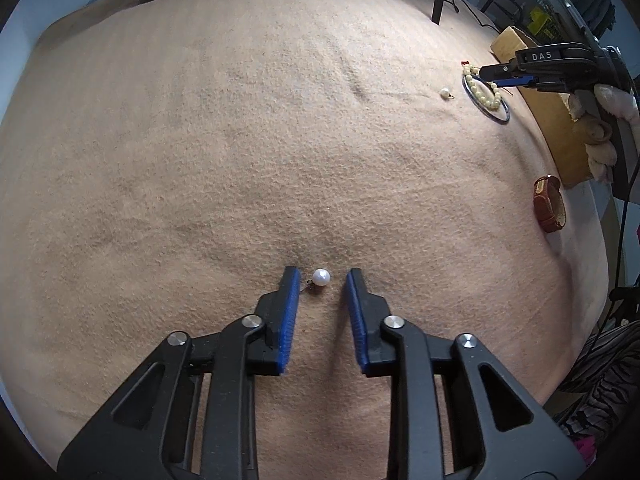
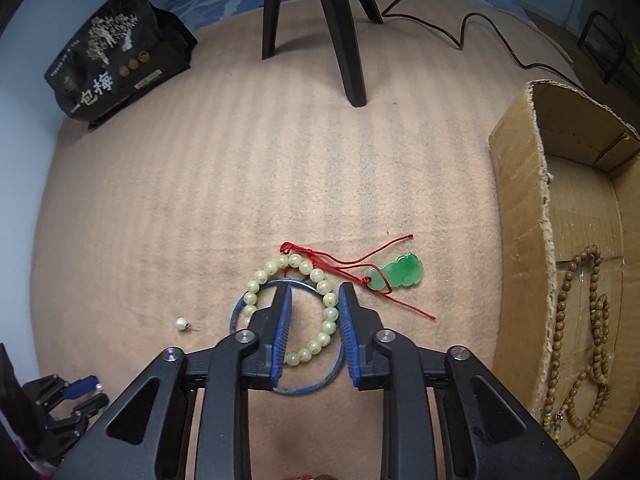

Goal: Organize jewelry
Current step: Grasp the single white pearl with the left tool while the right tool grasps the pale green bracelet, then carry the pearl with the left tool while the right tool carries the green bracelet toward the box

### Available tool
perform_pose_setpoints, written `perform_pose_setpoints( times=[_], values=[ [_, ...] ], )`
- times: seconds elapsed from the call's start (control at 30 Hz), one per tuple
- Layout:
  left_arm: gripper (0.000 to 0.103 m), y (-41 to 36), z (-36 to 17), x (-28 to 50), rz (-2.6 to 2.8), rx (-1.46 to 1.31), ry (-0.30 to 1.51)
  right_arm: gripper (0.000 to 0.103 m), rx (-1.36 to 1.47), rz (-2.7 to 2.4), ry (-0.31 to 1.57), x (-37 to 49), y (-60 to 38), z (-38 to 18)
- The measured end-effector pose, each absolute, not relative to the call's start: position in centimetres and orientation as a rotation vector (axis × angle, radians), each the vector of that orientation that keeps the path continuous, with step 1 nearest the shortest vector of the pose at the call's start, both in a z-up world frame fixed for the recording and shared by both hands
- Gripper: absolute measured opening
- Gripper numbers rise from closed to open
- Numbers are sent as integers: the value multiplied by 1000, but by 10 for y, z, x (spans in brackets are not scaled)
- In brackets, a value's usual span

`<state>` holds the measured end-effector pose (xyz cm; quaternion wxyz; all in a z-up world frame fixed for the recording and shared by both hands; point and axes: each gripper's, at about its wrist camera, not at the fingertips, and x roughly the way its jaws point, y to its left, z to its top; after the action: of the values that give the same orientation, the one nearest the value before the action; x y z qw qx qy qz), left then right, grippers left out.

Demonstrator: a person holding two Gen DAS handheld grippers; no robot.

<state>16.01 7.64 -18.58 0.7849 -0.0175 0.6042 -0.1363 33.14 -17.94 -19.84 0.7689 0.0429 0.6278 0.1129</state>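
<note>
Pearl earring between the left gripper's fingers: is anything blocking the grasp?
Nothing visible does. The pearl earring lies on the bare tan blanket between the open blue pads of the left gripper, nearer the left pad, with no other item close by.

A peach fleece blanket [image 2: 248, 168] covers the surface, faintly striped and rumpled. Black tripod legs [image 2: 348, 40] stand on its far part, with a black cable [image 2: 472, 28] snaking beside them. A pale blue wall [image 2: 28, 92] rises at the left, behind a black printed pouch [image 2: 116, 56].
</note>
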Motion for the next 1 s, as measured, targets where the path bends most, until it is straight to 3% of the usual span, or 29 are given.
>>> perform_pose_setpoints(
  times=[0.17, 0.37, 1.0],
  values=[
    [10, 80, -187, 160, -284, -28, 1297, 10, 62, 229, 1356, 334, -176, -202],
    [9, 81, -185, 158, -284, -28, 1290, 6, 85, 237, 1325, 330, -182, -194],
    [9, 115, -144, 163, -250, -194, 1177, 6, 112, 325, 1213, 296, -193, -145]
  ],
)
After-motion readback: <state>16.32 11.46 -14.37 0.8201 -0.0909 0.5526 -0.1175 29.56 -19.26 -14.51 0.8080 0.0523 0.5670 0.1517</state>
